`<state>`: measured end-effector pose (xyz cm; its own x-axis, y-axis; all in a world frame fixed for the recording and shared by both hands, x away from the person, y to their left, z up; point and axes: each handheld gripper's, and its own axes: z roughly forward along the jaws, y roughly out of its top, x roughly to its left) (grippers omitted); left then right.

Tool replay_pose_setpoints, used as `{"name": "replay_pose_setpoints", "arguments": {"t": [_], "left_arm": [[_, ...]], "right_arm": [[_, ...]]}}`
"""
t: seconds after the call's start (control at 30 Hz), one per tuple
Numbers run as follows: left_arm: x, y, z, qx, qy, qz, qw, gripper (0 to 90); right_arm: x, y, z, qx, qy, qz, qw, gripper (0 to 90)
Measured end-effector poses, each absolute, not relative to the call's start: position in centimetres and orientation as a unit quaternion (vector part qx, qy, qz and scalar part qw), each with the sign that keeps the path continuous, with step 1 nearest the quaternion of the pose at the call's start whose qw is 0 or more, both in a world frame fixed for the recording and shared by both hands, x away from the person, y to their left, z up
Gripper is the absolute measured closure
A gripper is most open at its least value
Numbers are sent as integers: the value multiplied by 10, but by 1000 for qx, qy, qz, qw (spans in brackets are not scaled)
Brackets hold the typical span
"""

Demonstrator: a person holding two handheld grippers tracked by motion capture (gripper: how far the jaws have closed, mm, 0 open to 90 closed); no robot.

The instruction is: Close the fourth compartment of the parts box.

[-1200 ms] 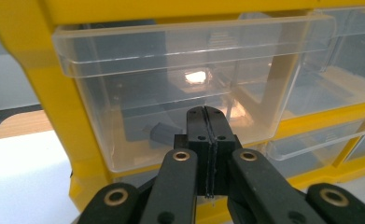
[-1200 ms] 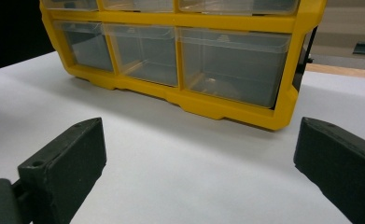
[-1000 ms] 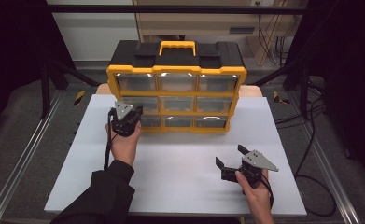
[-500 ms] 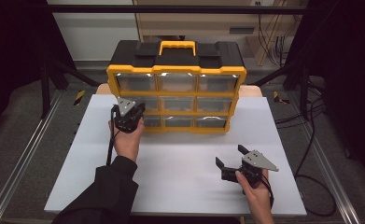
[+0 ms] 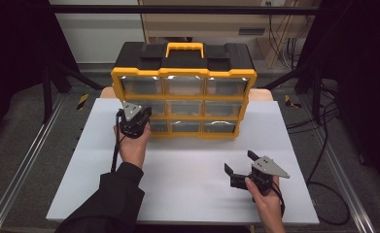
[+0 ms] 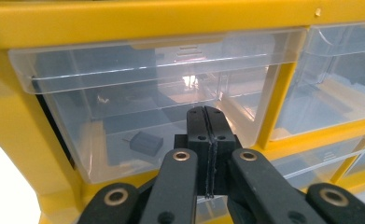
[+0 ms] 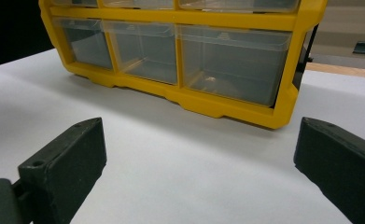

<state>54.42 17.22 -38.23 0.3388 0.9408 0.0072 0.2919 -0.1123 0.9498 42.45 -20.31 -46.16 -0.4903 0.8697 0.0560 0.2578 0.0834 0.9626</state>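
A yellow and black drawer organizer with clear drawers stands at the back of the white table. My left gripper is shut, its tips up against the front of the middle-left drawer, with nothing between the jaws. In the left gripper view the gripper touches the clear drawer front, and a small dark part lies inside that drawer. My right gripper rests low over the table at the front right, open and empty. In the right gripper view the gripper faces the organizer's bottom row from a distance.
Metal rails run along both sides of the table. Cables lie on the floor at the right. Bare tabletop lies between the organizer and my right gripper.
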Motion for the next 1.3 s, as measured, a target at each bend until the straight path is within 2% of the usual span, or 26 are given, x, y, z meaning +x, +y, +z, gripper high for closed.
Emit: {"name": "replay_pose_setpoints", "arguments": {"t": [0.5,1.13,1.2,1.23,1.3], "left_arm": [[540,174,-381,674,454,334,478,900],[518,196,-365,660,445,336,503,891],[516,198,-366,658,451,328,507,716],[513,199,-366,654,451,333,509,608],[506,201,-365,651,437,344,517,448]], "right_arm": [[425,-203,-462,417,674,543,277,23],[424,-196,-464,414,684,528,285,26],[423,-196,-464,410,686,527,289,25],[422,-196,-464,410,686,527,289,24],[422,-196,-463,410,685,528,290,23]]}}
